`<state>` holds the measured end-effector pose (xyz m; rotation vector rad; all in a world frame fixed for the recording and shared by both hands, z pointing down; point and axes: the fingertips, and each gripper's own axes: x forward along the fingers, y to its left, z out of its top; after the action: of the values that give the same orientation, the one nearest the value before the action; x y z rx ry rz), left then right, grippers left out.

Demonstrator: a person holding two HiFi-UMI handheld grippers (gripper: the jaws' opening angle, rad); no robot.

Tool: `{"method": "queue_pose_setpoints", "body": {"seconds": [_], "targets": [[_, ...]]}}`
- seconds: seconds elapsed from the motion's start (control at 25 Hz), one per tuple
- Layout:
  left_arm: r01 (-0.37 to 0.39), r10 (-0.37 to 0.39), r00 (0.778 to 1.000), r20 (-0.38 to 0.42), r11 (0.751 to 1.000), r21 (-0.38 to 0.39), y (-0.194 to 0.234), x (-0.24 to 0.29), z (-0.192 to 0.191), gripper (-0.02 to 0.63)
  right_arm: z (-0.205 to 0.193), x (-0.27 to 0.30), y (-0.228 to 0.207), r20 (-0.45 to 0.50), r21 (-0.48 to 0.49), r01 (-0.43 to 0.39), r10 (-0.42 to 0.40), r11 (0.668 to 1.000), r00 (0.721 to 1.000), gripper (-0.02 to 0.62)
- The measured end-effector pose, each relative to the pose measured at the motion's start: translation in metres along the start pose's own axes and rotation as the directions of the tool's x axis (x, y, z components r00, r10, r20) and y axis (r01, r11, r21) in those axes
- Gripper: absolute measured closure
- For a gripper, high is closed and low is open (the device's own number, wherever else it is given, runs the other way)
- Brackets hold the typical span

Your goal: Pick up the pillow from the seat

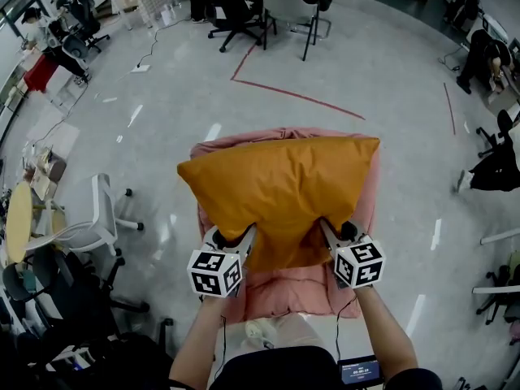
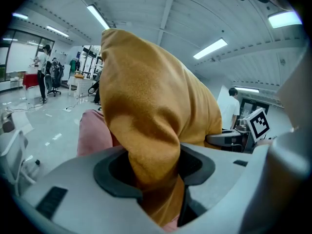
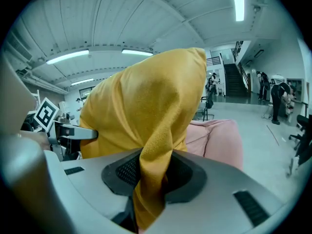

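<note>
Pillow position: the mustard-yellow fabric pillow point(image 1: 280, 181) occupies the centre of the head view. It lies across the pink upholstered seat point(image 1: 284, 292), whose cushion shows below it and whose back shows along its top and right edges. Whether the far edge of the pillow touches the seat cannot be determined.

Left gripper point(image 1: 244, 236): clenched on the lower left edge of the pillow. In the left gripper view, a thick fold of yellow fabric point(image 2: 146, 101) runs down between the two grey jaws, and the dark pads press on it from both sides.

Right gripper point(image 1: 329, 232): clenched on the lower right edge of the pillow. In the right gripper view, a narrower fold of the fabric point(image 3: 146, 101) is pinched between the pads, with the seat point(image 3: 219, 136) at the right of the frame behind it.

Both grippers sit side by side at the near edge of the pillow, each carrying a white marker cube point(image 1: 215, 272). Grey polished floor point(image 1: 366, 63) surrounds the seat, with a red tape line point(image 1: 296, 96) above the pillow and a white chair point(image 1: 99, 218) at the left.
</note>
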<state>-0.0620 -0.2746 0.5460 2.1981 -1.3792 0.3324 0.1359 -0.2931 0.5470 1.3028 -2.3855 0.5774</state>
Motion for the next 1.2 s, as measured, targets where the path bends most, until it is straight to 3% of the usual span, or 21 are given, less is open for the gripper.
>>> {"method": "queue_pose_setpoints", "body": {"seconds": [1.2], "targets": [[0.055,-0.069,0.990,0.127,0.992,0.111,-0.042,-0.128,0.029,0.382,0.025,-0.109,0.088,0.145,-0.006,0.072,-0.071,0.997,0.987,0.466]]}}
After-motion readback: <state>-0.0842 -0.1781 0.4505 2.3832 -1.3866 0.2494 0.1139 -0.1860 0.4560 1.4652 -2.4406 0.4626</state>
